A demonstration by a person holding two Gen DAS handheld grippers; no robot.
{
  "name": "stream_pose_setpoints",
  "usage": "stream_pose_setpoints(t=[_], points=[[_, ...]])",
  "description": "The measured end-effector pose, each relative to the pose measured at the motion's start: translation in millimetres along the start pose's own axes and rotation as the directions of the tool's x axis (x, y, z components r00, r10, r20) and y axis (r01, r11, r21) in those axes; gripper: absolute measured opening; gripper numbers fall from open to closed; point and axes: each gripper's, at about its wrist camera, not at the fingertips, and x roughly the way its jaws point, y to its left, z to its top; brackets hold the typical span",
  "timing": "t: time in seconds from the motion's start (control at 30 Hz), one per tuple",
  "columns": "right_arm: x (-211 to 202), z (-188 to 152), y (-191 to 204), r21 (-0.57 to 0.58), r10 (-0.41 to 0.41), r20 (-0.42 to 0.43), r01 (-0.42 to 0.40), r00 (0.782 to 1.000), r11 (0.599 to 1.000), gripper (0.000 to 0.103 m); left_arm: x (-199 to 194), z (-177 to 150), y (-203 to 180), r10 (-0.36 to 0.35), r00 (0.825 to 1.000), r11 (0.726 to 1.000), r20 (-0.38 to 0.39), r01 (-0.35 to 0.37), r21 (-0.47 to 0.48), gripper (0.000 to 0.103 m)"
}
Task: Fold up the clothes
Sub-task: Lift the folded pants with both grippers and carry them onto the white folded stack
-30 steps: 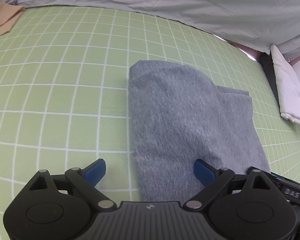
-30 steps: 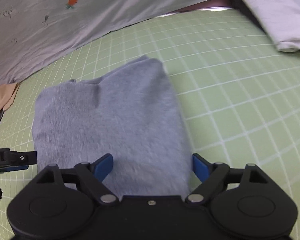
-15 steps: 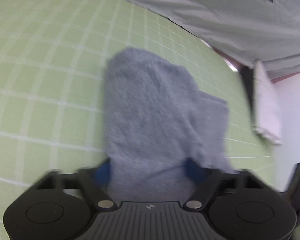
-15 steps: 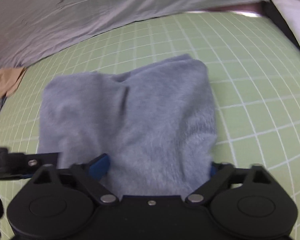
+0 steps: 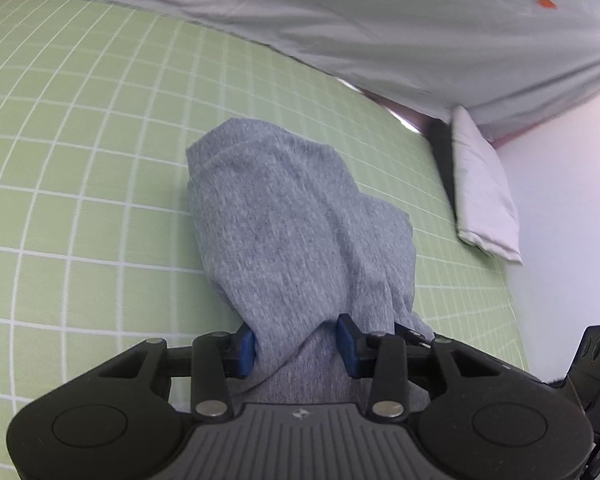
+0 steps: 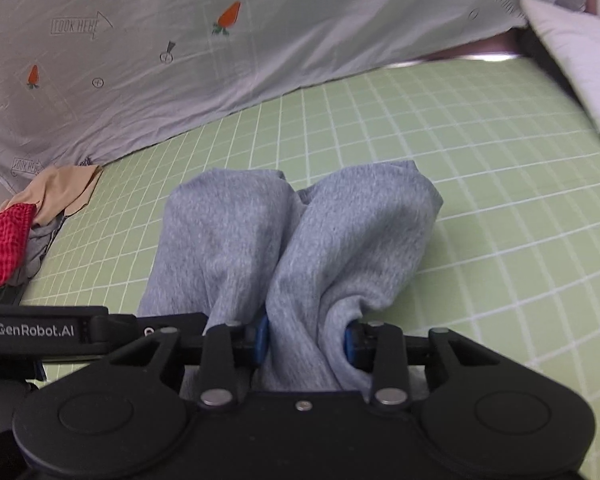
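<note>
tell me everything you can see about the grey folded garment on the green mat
The grey heathered knit garment looks soft and thick, like fleece or jersey. It is folded into a bundle lying on the green gridded mat, its near edge bunched into two humps. The left hand-held gripper and the right hand-held gripper are each closing on one gathered fold, their blue pads against the cloth. Its far end rests on the mat.
</note>
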Motion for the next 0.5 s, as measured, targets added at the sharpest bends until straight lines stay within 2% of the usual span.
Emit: stream_pose_setpoints(t=[0.27, 0.5], points=[[-47.5, -2.4, -46.1, 0.046, -0.015, 0.084, 0.011, 0.996, 0.999, 0.035, 3.8, -15.8, -68.0, -0.025, 0.999, 0.993, 0.028, 0.022, 0.114, 0.042], [-78.4, 19.2, -128.7, 0.029, -0.024, 0.144, 0.02, 0.989, 0.999, 0.035, 52.5, -19.4, -164.8, -0.046, 0.997, 0.988, 0.06, 0.037, 0.152, 0.042]])
